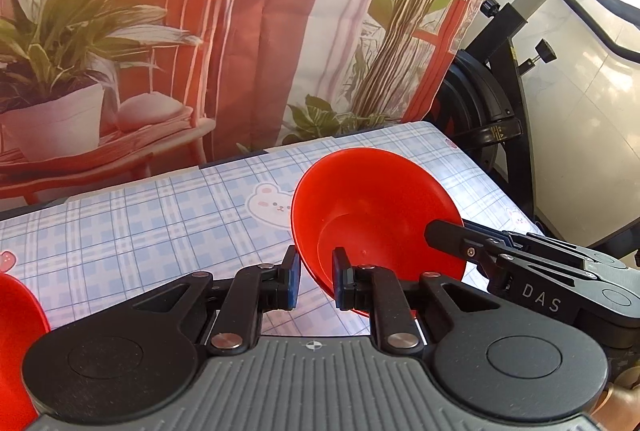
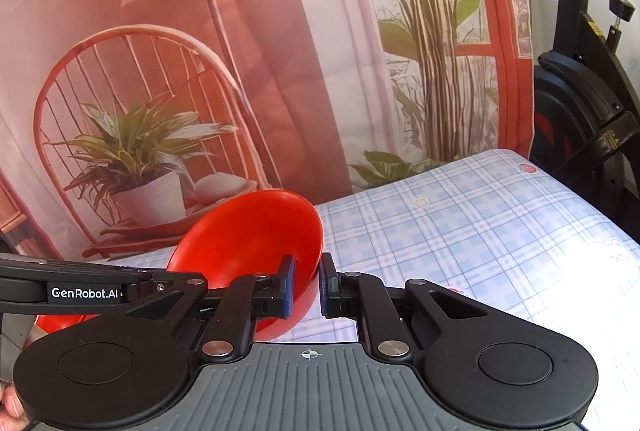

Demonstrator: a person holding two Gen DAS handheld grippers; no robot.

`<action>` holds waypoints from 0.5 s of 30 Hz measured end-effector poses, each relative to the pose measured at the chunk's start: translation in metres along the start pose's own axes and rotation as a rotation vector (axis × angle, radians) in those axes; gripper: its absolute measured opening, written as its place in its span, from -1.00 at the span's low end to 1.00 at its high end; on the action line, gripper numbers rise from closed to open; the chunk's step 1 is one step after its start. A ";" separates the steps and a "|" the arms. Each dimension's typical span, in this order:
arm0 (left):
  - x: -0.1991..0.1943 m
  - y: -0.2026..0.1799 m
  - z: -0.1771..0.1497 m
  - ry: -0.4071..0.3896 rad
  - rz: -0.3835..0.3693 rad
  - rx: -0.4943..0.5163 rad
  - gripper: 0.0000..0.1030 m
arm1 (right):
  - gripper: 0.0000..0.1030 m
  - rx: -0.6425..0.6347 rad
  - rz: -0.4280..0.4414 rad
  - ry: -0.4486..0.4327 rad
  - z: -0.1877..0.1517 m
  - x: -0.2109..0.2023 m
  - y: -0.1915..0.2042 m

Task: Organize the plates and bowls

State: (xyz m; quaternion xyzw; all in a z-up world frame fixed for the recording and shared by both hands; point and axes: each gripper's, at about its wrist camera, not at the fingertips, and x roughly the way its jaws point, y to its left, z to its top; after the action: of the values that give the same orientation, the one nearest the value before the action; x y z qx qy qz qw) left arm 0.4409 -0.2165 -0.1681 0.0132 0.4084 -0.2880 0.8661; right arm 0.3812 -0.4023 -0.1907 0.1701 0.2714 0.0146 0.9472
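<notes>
A: Above the checked tablecloth, a red bowl hangs tilted, its hollow facing the left wrist camera. Who has it?

B: Both tools. The left gripper straddles the near rim, one blue-padded finger inside the bowl and one outside. The wall sits in the gap, though I cannot tell whether the pads actually press on it.

A: And the other one?

B: The right gripper is pinched on the opposite rim; in its own view the bowl's wall stands between the two fingers, touching both. In the left view the same tool reaches in from the right, its fingers over the bowl's edge.

A: Anything else red?

B: A second red dish shows at the left edge of the left view, cut off by the frame. Behind the table hangs a printed backdrop, with an exercise bike beside it.
</notes>
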 end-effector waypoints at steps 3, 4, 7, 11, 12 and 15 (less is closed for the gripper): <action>-0.028 0.008 -0.004 -0.029 0.011 -0.005 -0.66 | -0.78 -0.017 0.031 -0.002 0.005 -0.010 0.020; -0.038 0.012 -0.005 -0.039 0.018 -0.011 -0.66 | -0.78 -0.024 0.041 -0.002 0.005 -0.013 0.028; -0.066 0.025 -0.010 -0.063 0.034 -0.031 -0.66 | -0.78 -0.044 0.074 -0.001 0.009 -0.022 0.053; -0.104 0.045 -0.024 -0.099 0.056 -0.045 -0.66 | -0.78 -0.058 0.131 0.008 0.008 -0.030 0.091; -0.114 0.051 -0.027 -0.106 0.063 -0.047 -0.66 | -0.78 -0.062 0.145 0.013 0.006 -0.032 0.103; -0.138 0.069 -0.037 -0.118 0.093 -0.052 -0.65 | -0.78 -0.062 0.187 0.042 0.001 -0.029 0.130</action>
State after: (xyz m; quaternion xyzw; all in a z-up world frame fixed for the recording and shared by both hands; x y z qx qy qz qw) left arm 0.3812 -0.0826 -0.1085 -0.0074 0.3630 -0.2371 0.9011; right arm 0.3655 -0.2834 -0.1326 0.1651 0.2738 0.1149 0.9405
